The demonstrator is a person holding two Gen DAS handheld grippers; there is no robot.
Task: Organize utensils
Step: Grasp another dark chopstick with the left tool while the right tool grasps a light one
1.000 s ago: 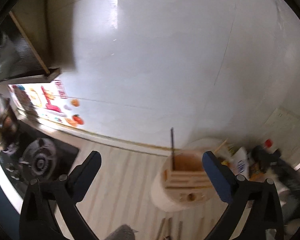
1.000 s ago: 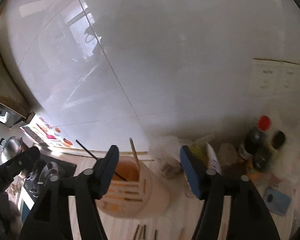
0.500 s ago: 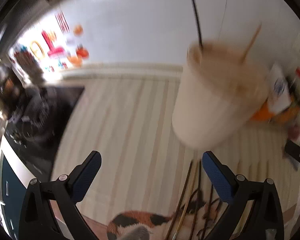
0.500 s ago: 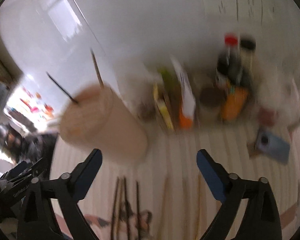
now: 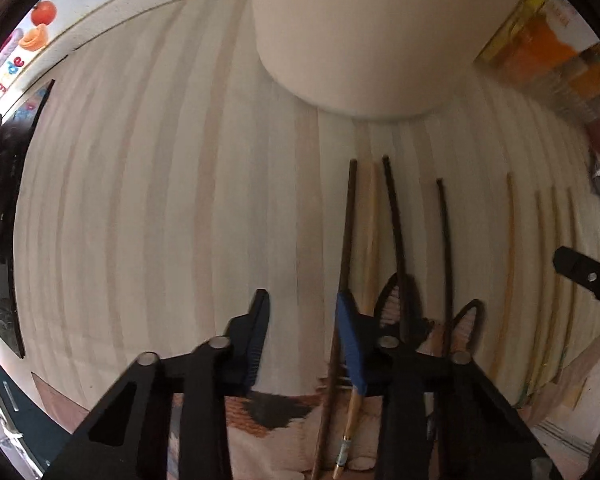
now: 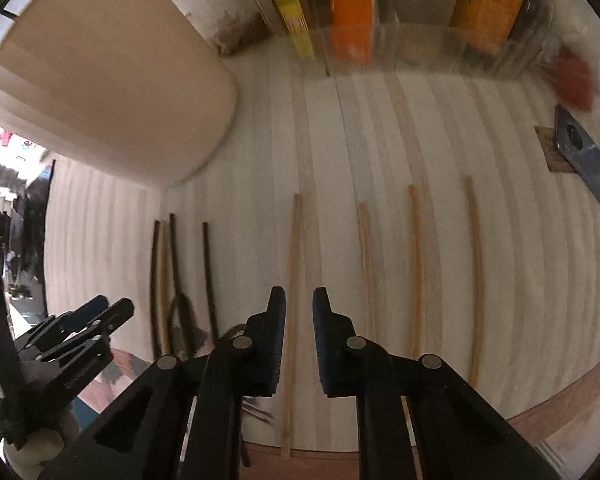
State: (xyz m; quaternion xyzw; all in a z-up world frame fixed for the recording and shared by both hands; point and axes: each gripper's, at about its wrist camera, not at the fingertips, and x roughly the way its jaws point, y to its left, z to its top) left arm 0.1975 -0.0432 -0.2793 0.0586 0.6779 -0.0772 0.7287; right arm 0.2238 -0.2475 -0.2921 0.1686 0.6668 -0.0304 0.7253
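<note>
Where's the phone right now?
The phone lies at the right edge of the right wrist view, on the striped mat, right of the light chopsticks.

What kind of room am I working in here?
Most likely a home kitchen counter: chopsticks laid out on a striped mat, a utensil holder, and food packets at the back.

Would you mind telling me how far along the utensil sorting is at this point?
Done: nothing I can confirm; the holder's opening is out of frame. In hand: both sets of jaws have just been closing, the right gripper astride a pale chopstick, the left gripper with a dark chopstick just inside one jaw; neither chopstick is lifted. Left: all eight chopsticks lie on the striped mat.
</note>
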